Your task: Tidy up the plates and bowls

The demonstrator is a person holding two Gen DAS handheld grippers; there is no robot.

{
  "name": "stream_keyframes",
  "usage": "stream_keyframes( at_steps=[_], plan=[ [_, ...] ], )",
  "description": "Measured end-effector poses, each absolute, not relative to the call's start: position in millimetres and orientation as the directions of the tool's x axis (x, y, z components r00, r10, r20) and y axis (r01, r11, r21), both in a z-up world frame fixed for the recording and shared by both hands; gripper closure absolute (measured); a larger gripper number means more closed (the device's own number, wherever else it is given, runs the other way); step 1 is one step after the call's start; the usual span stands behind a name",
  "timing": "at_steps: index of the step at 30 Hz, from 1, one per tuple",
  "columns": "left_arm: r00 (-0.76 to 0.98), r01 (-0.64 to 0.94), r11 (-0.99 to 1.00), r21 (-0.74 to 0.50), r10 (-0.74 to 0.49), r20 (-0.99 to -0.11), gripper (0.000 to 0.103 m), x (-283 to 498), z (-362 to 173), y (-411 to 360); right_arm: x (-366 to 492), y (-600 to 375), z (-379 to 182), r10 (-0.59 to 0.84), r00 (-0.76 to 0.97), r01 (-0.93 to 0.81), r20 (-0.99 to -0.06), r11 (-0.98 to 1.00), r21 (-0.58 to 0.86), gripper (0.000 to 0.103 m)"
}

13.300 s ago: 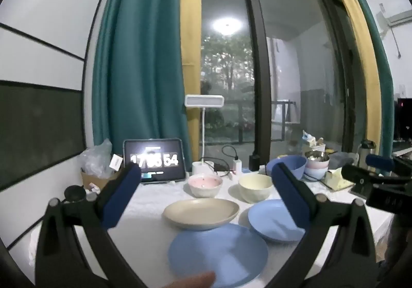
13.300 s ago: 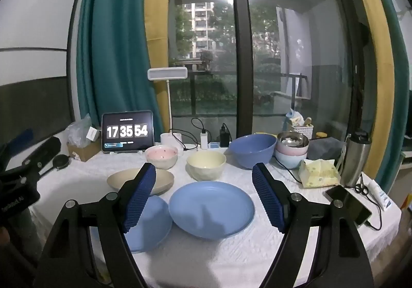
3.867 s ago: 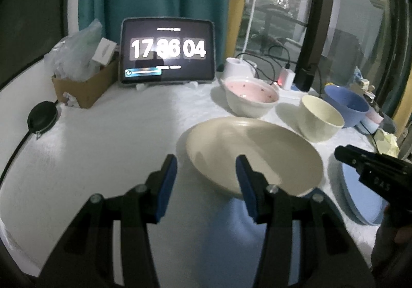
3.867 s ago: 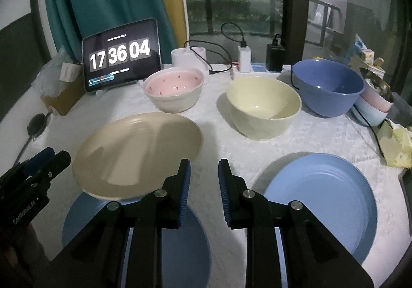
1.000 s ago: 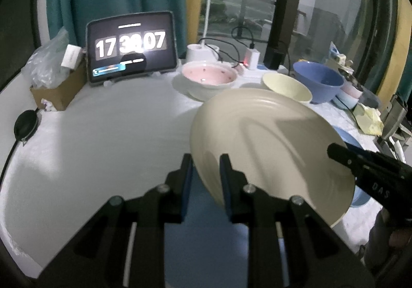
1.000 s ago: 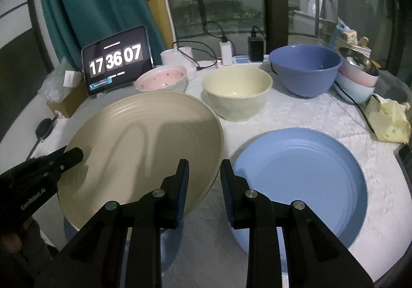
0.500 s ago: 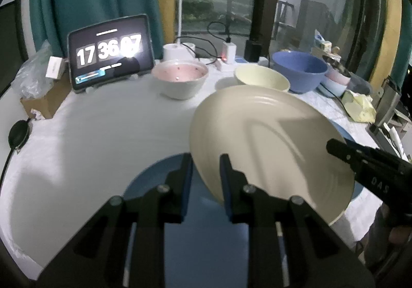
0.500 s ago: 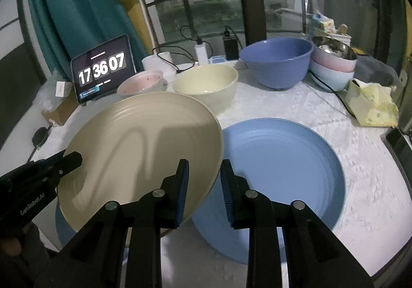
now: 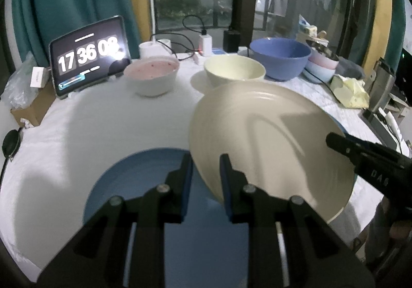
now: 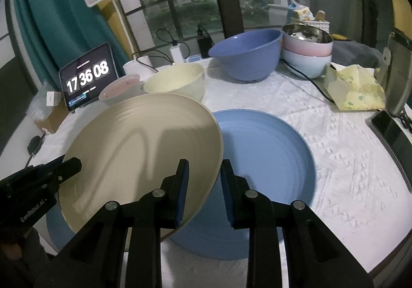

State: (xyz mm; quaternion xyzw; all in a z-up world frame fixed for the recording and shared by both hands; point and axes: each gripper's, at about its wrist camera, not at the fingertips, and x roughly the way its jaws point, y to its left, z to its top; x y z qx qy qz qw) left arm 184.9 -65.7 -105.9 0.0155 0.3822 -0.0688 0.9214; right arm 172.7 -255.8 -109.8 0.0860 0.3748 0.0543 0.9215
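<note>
A beige plate [image 9: 270,141] hangs tilted above the table, held from both sides. My left gripper [image 9: 205,180] is shut on its near left rim. My right gripper [image 10: 203,185] is shut on the opposite rim of the beige plate [image 10: 144,149]. One blue plate [image 9: 144,185] lies bare on the white cloth under the left gripper. A second blue plate [image 10: 262,154] lies to the right, partly covered by the beige plate's edge. Behind stand a pink bowl [image 9: 152,74], a cream bowl [image 9: 234,69] and a large blue bowl [image 9: 280,56].
A stack of small bowls [image 10: 306,48] stands at the back right, with a yellow tissue pack [image 10: 355,92], a metal flask [image 10: 396,77] and a phone [image 10: 394,131] near the right edge. A tablet clock [image 9: 87,56], lamp and cables line the back.
Both grippers have carried the beige plate to the right. It has left the left blue plate uncovered and now overlaps the right blue plate.
</note>
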Motion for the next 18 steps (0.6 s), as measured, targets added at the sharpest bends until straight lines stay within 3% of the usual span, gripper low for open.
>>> stream_keyframes(
  at_steps=[18],
  plan=[
    [0.662, 0.198, 0.98, 0.006, -0.129, -0.738, 0.081, 192, -119, -114, 170, -301, -122, 0.137, 0.713, 0.029, -0.688, 0.974, 0.224, 0.076]
  ],
)
